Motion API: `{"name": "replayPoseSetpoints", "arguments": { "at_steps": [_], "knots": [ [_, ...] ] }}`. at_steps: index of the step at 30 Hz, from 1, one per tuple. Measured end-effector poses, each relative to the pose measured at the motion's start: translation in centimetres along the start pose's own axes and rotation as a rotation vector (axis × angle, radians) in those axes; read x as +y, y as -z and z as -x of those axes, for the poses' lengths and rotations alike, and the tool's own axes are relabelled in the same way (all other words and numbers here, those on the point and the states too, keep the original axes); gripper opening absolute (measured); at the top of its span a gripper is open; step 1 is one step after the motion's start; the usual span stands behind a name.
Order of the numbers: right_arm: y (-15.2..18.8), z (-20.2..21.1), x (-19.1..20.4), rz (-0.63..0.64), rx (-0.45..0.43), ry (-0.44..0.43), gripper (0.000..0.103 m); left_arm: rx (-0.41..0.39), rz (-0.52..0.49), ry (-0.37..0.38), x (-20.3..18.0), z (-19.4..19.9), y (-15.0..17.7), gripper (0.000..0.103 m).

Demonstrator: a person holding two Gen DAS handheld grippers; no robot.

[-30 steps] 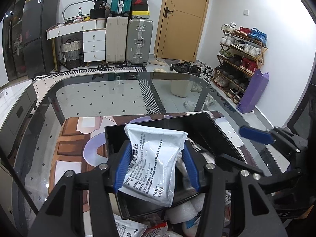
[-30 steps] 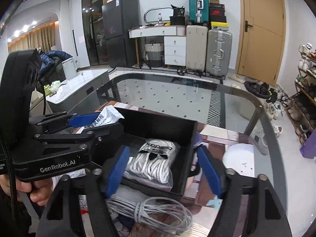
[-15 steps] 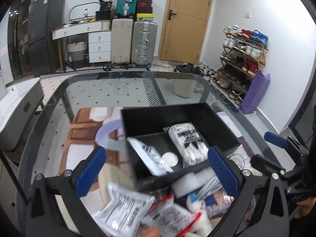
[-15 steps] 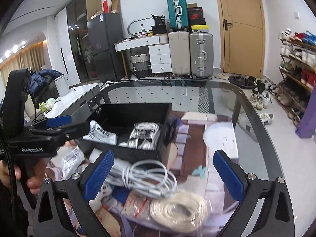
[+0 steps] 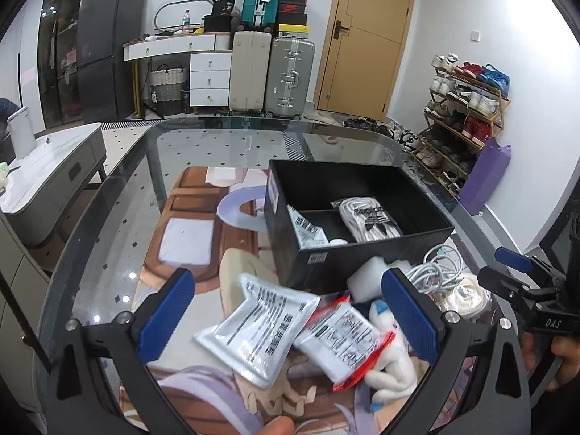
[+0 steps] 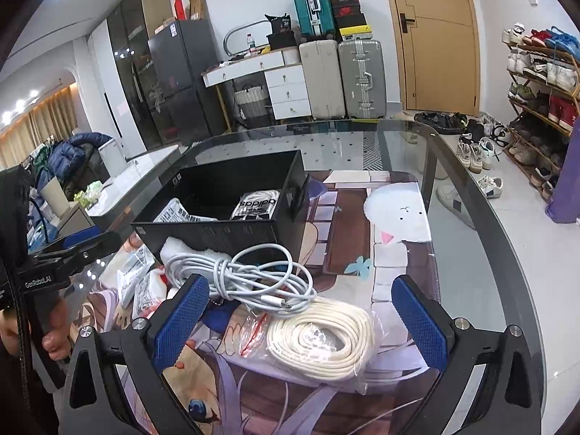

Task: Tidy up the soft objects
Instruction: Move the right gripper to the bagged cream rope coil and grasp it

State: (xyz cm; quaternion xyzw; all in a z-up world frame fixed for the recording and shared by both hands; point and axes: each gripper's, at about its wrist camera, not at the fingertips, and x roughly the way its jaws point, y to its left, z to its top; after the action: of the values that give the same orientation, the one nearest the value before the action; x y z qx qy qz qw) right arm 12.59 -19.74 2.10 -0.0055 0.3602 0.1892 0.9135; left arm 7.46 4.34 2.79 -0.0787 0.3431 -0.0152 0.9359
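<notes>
Both grippers spread wide, empty: left gripper [image 5: 286, 317] over white printed sachet [image 5: 259, 328], right gripper [image 6: 299, 317] over cream bagged rope coil [image 6: 322, 339], both lying just before black divided box [image 5: 366, 255] holding white laces pack [image 5: 369, 219].

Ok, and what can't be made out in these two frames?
- Box floor, right wrist view: the near wall hides it; only the tops of the white pouch and adidas laces show.
- Plush toy, left wrist view: the red-edged packet and the left gripper finger cover part of it.
- Pouch print, both views: too small to read.
- White block, right wrist view: under the cable; unidentifiable.
</notes>
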Motion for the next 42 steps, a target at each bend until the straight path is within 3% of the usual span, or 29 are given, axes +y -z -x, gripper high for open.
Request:
{"name": "replayPoseSetpoints", "arguments": {
  "at_steps": [20,34,42],
  "knots": [
    [3.5,-3.7,-1.0,-0.029,0.18,0.085,0.102,0.025,0.038,-0.061,1.0,0.0,2.0,0.103],
    [3.6,-4.6,0.8,0.003,0.194,0.122,0.102,0.046,0.048,-0.069,1.1,-0.5,2.4,0.103],
    [3.7,-5.1,1.7,0.01,0.199,0.196,0.102,0.053,0.053,-0.074,1.3,-0.8,2.3,0.103]
  ]
}}
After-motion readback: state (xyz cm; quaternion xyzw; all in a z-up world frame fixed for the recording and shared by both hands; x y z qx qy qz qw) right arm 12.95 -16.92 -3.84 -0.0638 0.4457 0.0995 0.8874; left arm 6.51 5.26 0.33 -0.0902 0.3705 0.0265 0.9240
